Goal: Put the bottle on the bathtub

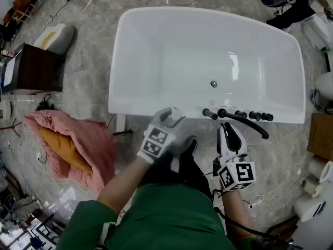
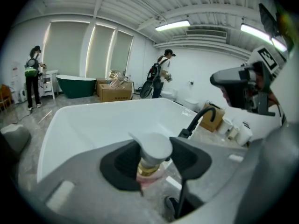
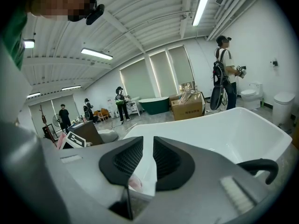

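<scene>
A pump bottle [image 2: 150, 158] with a white head, gold collar and pinkish body sits between the jaws of my left gripper [image 2: 152, 164], which is shut on it. In the head view that left gripper [image 1: 170, 120] holds the bottle [image 1: 174, 114] at the near rim of the white bathtub [image 1: 136, 107], left of the black faucet [image 1: 243, 120]. My right gripper [image 1: 229, 132] hangs just in front of the faucet, jaws together with nothing between them. In its own view the right gripper [image 3: 148, 160] looks over the bathtub [image 3: 224, 134].
A pink quilt with an orange cushion [image 1: 78, 145] lies on the floor at left, beyond it a dark cabinet [image 1: 36, 69]. A cardboard box [image 1: 320, 134] and white rolls [image 1: 312, 204] stand at right. People [image 2: 161, 76] stand far behind the tub.
</scene>
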A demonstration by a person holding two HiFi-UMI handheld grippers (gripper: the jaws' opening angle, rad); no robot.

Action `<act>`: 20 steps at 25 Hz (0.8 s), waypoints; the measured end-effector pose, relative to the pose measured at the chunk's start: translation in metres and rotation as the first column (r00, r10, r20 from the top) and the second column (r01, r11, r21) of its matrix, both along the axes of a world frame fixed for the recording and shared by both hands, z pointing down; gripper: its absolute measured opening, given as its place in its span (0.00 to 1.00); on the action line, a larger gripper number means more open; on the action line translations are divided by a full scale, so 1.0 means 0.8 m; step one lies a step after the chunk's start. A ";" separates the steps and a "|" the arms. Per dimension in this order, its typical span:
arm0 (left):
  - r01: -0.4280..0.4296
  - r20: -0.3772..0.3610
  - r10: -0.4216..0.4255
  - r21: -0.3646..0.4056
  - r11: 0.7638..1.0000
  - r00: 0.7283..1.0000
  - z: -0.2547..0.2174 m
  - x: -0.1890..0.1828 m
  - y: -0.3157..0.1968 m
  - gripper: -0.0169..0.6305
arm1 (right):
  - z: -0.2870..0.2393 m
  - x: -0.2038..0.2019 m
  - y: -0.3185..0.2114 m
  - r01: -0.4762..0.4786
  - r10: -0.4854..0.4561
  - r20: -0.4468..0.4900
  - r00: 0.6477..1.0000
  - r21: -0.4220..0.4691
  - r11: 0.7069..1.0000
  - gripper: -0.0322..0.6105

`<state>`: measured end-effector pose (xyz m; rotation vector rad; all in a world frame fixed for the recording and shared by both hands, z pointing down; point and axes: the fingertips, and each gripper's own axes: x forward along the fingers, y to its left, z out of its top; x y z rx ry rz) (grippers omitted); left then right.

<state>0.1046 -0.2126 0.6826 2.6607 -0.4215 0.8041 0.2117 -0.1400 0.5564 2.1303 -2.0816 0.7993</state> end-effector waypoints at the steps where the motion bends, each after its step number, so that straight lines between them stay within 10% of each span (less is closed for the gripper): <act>1: 0.005 0.004 -0.005 -0.002 1.000 1.000 0.003 -0.002 0.000 0.32 | 0.001 -0.001 0.001 0.002 -0.002 0.001 1.000 0.000 1.000 0.14; 20: 0.026 0.026 -0.026 0.005 1.000 0.999 0.012 -0.022 0.000 0.34 | -0.006 -0.017 0.007 0.004 -0.005 0.014 1.000 0.006 1.000 0.14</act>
